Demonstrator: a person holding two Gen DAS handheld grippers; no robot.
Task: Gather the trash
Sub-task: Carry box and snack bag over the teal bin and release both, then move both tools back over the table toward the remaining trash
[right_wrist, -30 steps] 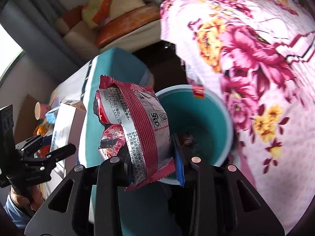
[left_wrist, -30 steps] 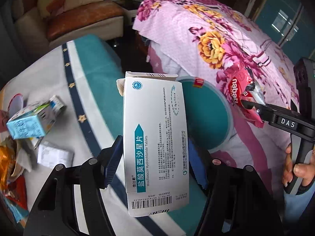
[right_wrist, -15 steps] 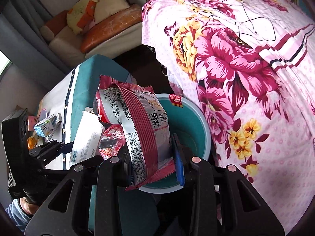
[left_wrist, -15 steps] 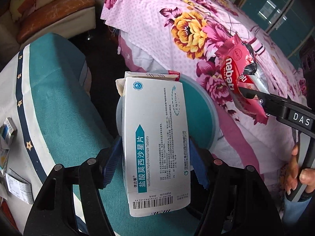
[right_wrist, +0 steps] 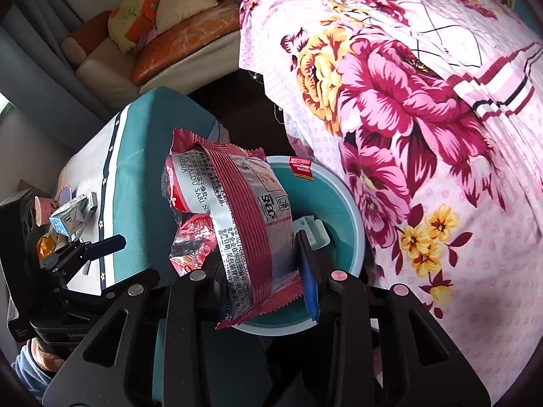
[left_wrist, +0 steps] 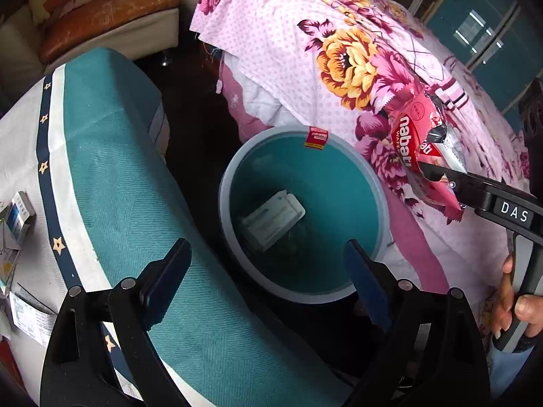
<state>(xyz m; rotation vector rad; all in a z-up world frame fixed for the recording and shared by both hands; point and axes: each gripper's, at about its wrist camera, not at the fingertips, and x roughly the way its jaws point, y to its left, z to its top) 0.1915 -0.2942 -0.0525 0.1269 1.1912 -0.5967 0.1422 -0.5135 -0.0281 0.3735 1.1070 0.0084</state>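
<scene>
Fingers of the left gripper [left_wrist: 268, 271] stand wide apart with nothing between them, hanging over the round teal plastic bin [left_wrist: 359, 159]. One white cardboard medicine box [left_wrist: 273, 218] lies at the bin's bottom. The right gripper [right_wrist: 261, 271] has its fingers clamped on one crinkled red-and-silver foil wafer wrapper [right_wrist: 237, 217], held above the bin's near rim.

The wrapper is light and wide, so if let go from where it hangs, near the rim and not over the middle, it could catch the edge or flutter onto the dark floor between the bin and the pink flowered bedspread [right_wrist: 424, 118]. The two grippers are also near each other over one opening and might knock.

More rubbish waits on the teal-and-white clothed surface [left_wrist: 112, 169]: one light blue carton [right_wrist: 69, 218], one pink cup [right_wrist: 42, 208], and a few small boxes and papers I cannot count surely.
</scene>
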